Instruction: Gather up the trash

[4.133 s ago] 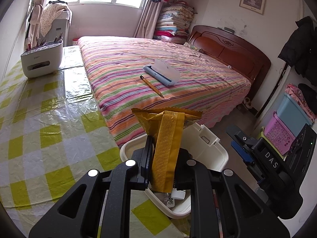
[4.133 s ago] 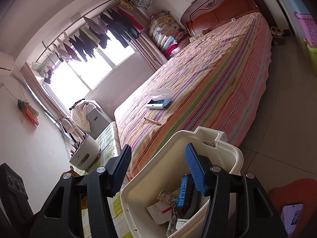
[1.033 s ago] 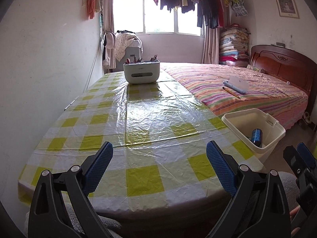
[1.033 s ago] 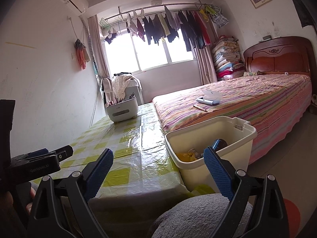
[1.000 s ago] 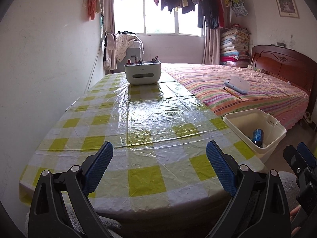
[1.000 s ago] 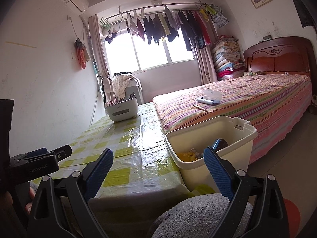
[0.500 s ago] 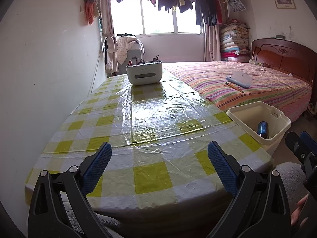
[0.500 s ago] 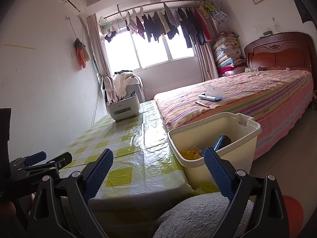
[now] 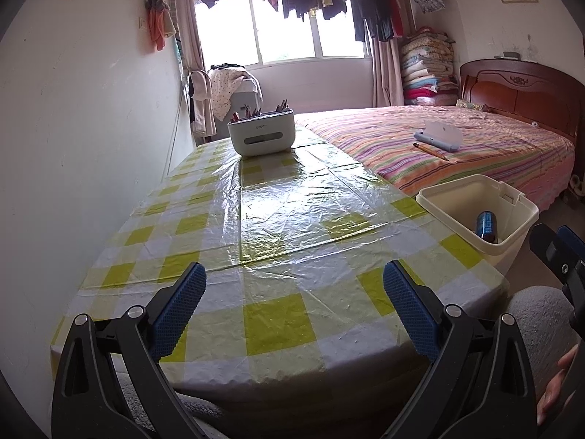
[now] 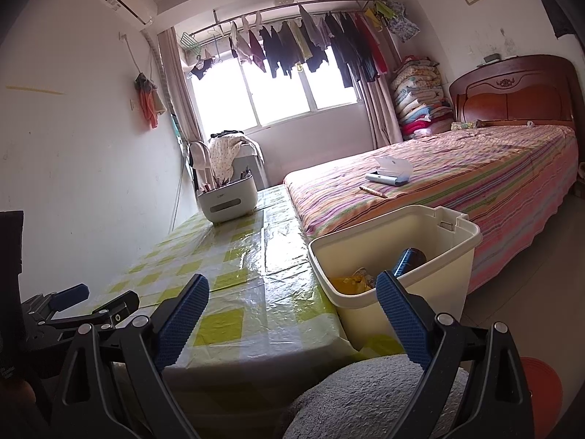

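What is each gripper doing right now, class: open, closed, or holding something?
Left gripper: open, holding nothing.
Right gripper: open, holding nothing.

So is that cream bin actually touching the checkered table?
Cannot tell. In the right wrist view the bin stands hard against the table edge, but no gap or contact line shows; the left wrist view overlaps them too.

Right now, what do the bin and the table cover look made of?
The bin looks like smooth, matte cream plastic, with moulded rim and rigid thin walls. The table cover looks like glossy plastic sheeting over a checked cloth: bright window glare and creases.
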The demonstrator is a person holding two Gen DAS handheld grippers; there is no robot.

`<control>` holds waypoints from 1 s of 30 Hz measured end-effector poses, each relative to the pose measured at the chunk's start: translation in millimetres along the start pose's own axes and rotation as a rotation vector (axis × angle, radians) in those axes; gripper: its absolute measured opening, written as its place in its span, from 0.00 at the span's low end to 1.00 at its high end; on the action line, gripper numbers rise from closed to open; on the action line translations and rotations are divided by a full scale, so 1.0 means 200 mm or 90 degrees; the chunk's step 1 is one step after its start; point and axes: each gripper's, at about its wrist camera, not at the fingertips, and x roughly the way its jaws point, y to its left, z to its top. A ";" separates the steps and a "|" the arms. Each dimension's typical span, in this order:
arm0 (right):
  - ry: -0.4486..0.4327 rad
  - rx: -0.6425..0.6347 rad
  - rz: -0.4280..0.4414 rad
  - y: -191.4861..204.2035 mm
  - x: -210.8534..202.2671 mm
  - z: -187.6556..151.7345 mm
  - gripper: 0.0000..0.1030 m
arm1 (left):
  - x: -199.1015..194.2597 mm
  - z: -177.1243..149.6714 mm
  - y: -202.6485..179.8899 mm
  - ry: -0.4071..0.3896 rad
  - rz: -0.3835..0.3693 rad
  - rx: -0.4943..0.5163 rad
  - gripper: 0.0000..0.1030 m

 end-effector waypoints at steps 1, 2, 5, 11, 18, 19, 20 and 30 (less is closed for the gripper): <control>0.002 0.000 0.000 0.00 0.00 0.00 0.88 | 0.00 0.00 0.00 0.000 0.000 0.002 0.93; 0.002 0.000 0.000 0.00 0.00 0.00 0.88 | 0.00 0.00 -0.01 0.000 0.001 0.004 0.93; 0.003 0.000 0.000 0.00 0.00 0.00 0.88 | 0.00 0.00 -0.01 -0.001 0.002 0.009 0.93; 0.005 -0.002 0.000 0.00 0.01 0.00 0.88 | 0.00 -0.01 -0.03 -0.001 0.004 0.020 0.93; 0.007 -0.003 -0.001 0.01 0.02 0.00 0.88 | 0.00 -0.01 -0.03 0.001 0.006 0.026 0.93; 0.007 -0.003 0.000 0.00 0.02 -0.01 0.88 | 0.00 -0.01 -0.03 0.001 0.006 0.027 0.93; 0.006 -0.003 0.000 0.00 0.02 0.00 0.88 | 0.00 -0.01 -0.03 0.001 0.006 0.028 0.93; 0.006 -0.003 0.000 0.00 0.02 0.00 0.88 | 0.00 -0.02 -0.04 -0.002 0.007 0.031 0.93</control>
